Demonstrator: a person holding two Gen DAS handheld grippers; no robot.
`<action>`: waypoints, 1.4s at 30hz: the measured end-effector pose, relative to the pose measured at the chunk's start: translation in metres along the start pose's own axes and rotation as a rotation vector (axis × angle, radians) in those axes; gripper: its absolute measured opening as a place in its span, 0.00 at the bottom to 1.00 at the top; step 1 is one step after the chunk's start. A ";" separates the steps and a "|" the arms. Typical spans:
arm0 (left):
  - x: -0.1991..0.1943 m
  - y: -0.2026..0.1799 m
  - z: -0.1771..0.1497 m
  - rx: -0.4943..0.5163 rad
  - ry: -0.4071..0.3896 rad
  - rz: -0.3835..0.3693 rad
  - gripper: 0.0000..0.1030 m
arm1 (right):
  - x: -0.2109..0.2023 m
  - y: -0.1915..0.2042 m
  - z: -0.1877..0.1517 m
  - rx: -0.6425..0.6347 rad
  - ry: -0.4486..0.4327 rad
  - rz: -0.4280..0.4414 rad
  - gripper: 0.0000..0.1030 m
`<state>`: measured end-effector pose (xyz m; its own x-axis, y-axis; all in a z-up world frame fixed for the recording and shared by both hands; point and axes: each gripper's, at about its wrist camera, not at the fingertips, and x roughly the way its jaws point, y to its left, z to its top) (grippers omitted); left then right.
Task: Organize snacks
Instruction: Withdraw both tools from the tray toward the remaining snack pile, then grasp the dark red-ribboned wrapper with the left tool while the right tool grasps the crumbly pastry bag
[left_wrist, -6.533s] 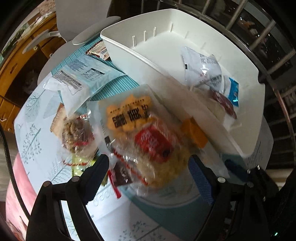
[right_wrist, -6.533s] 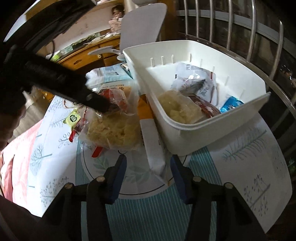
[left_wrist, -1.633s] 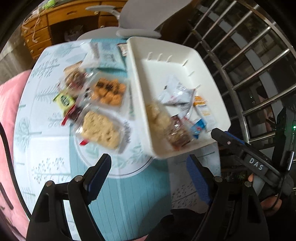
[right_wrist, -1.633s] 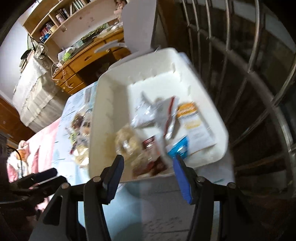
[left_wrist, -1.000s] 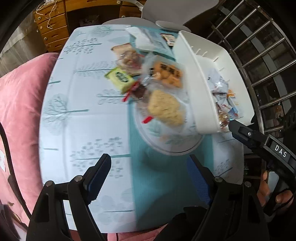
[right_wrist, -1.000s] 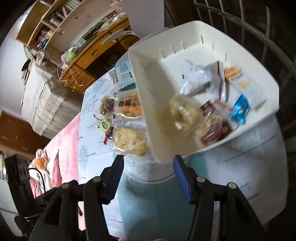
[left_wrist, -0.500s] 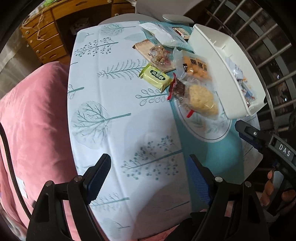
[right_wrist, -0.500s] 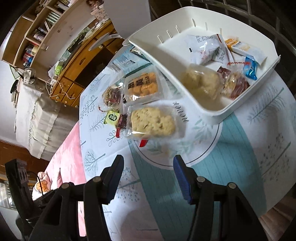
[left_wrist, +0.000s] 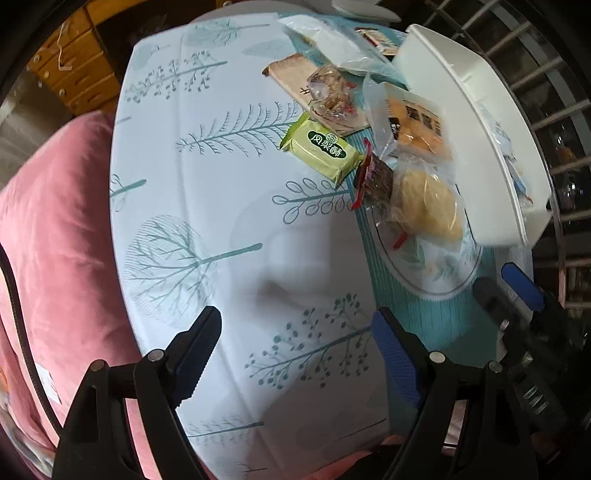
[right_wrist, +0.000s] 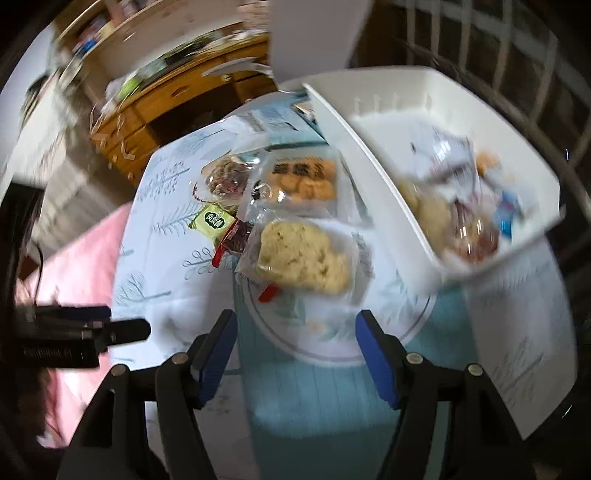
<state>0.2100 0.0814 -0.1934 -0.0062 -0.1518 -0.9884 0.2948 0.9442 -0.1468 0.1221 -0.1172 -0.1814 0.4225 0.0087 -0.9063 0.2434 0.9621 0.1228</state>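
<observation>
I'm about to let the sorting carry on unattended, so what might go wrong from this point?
1. The white bin sits at the table's far side by the railing; a push while loading might slide it off.
2. The snacks overlap: the pale crispy cake pack lies against the red-wrapped snack, so one grab may drag both.
3. Both the left gripper and the right gripper are empty with jaws open, near each other; they might collide reaching the same pile.

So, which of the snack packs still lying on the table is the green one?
The small green pack, the leftmost of the loose snacks. The others beside it are clear wrappers showing brown, orange or pale food; only this one is opaque green.
</observation>
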 end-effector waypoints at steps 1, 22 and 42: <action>0.002 0.000 0.004 -0.018 0.004 -0.007 0.80 | 0.003 0.004 0.003 -0.049 -0.004 -0.016 0.65; 0.036 -0.007 0.079 -0.376 0.040 -0.117 0.80 | 0.061 0.035 0.041 -0.453 0.079 -0.029 0.65; 0.081 -0.023 0.103 -0.553 0.151 -0.135 0.80 | 0.082 0.023 0.040 -0.524 0.131 0.003 0.66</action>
<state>0.3014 0.0170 -0.2658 -0.1573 -0.2761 -0.9482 -0.2600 0.9378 -0.2299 0.1977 -0.1054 -0.2370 0.3023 0.0129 -0.9531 -0.2402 0.9687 -0.0631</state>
